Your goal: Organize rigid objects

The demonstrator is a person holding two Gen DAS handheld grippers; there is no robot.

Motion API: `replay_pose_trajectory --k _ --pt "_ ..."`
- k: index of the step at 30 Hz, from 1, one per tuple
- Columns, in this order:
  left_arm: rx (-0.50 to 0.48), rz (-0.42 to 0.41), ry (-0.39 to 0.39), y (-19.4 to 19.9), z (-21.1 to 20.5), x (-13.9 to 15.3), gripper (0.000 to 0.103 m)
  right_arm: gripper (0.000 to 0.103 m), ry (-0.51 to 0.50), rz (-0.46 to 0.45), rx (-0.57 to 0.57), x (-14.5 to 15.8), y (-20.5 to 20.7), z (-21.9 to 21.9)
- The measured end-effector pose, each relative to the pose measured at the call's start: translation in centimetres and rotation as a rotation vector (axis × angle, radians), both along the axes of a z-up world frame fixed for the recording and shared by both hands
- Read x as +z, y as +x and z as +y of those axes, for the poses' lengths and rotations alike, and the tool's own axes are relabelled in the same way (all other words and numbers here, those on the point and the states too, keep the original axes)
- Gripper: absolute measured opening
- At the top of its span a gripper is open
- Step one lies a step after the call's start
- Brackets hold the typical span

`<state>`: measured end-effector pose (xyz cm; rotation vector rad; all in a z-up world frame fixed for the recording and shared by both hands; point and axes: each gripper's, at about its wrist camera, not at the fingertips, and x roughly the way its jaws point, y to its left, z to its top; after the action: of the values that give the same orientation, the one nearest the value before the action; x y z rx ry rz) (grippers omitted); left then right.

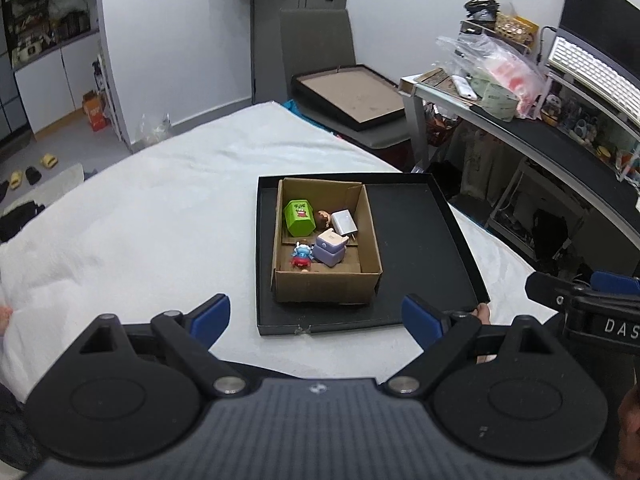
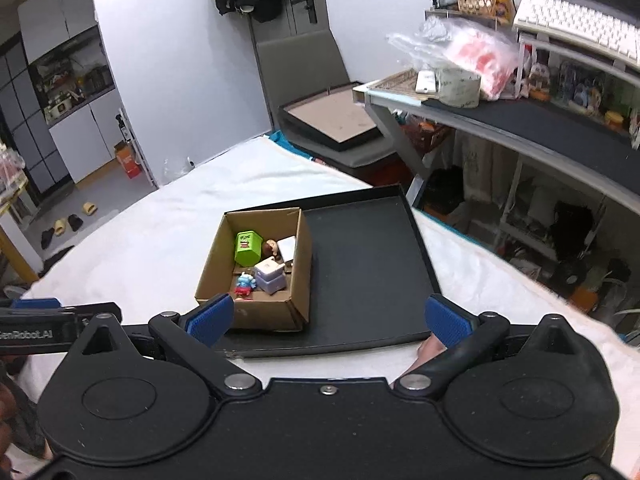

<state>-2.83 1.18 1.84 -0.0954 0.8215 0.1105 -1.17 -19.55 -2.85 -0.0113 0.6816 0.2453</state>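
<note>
1. The left gripper [image 1: 316,316] hangs above the near edge of a white-covered bed [image 1: 160,216], its blue-padded fingers [image 1: 210,316] spread wide with nothing between them.
2. The right gripper [image 2: 328,318] hangs beside it, its blue-padded fingers [image 2: 446,320] likewise spread wide and holding nothing; its body [image 1: 580,304] juts in at the right edge of the left wrist view.
3. A shallow black rectangular tray [image 1: 420,240] lies flat on the bed just ahead of both grippers.
4. An open brown cardboard box [image 1: 326,288] stands in the left half of the tray; the right half shows bare black floor.
5. Inside the box, a lime-green plastic block toy with a cartoon face [image 1: 299,217] sits at the far left, tilted.
6. Beside it, toward the right, lies a small brown rounded figurine [image 1: 322,218], and next to that a white square wall charger [image 1: 345,222] rests near the right wall.
7. Nearer the camera, a pale lilac and white boxy toy [image 1: 330,250] stands just beside a small red-and-blue cartoon figure [image 1: 302,256].
8. From the right wrist view, the same five items [image 2: 262,264] cluster in the box, all below its rim.
9. Beyond the bed, a grey chair [image 1: 320,48] carries a flat black-framed board [image 1: 352,98].
10. To the right stands a desk [image 1: 532,136] loaded with clear plastic bags [image 1: 492,64] and a white keyboard [image 1: 592,76].
</note>
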Motion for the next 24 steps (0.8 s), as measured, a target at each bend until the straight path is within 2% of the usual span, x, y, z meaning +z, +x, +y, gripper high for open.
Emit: replay_pose_trajectory --k 12,24 --pt "-0.036 -0.075 0.024 -3.3 -2.1 1.2 0.092 0.103 0.016 -0.088 -0.003 1.5 -4.2 -1.2" --pt "-0.031 -0.104 0.027 -5.0 -2.5 1.3 0.092 0.103 0.04 -0.116 0.008 1.9 -6.1 -1.5"
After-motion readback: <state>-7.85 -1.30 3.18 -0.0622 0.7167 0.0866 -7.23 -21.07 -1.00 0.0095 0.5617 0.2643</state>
